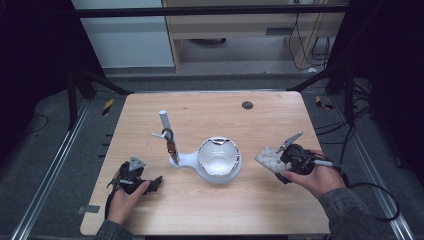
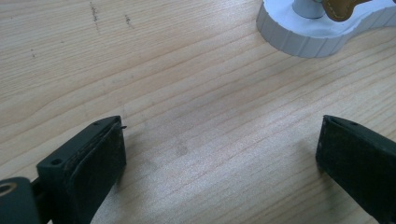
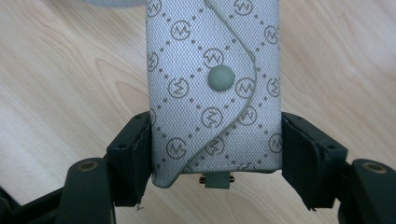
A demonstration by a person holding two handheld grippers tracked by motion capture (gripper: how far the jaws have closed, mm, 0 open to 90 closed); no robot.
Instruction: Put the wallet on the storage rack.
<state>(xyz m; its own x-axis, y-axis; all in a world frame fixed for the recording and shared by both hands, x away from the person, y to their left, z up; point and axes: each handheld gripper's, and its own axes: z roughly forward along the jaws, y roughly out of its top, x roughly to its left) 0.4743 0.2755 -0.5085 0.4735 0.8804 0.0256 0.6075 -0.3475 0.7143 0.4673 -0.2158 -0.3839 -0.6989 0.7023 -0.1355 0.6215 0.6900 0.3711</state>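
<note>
The right gripper (image 3: 215,154) clamps a grey patterned pouch (image 3: 214,88) by its two long edges; both pads press its sides. The snap button (image 3: 221,77) faces the camera, ahead of the jaws, and a small tab, possibly a clasp, protrudes behind the pouch's near edge. The left gripper (image 2: 219,154) has its jaws set wide, nothing between them, over the bare wooden table (image 2: 187,102). A white stand base (image 2: 317,32) lies ahead of its jaws.

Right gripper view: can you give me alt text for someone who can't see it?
The right gripper clamps a grey patterned pouch between its two black jaws, above a light wooden table. The pouch has a curved flap closed by a round grey snap.
</note>
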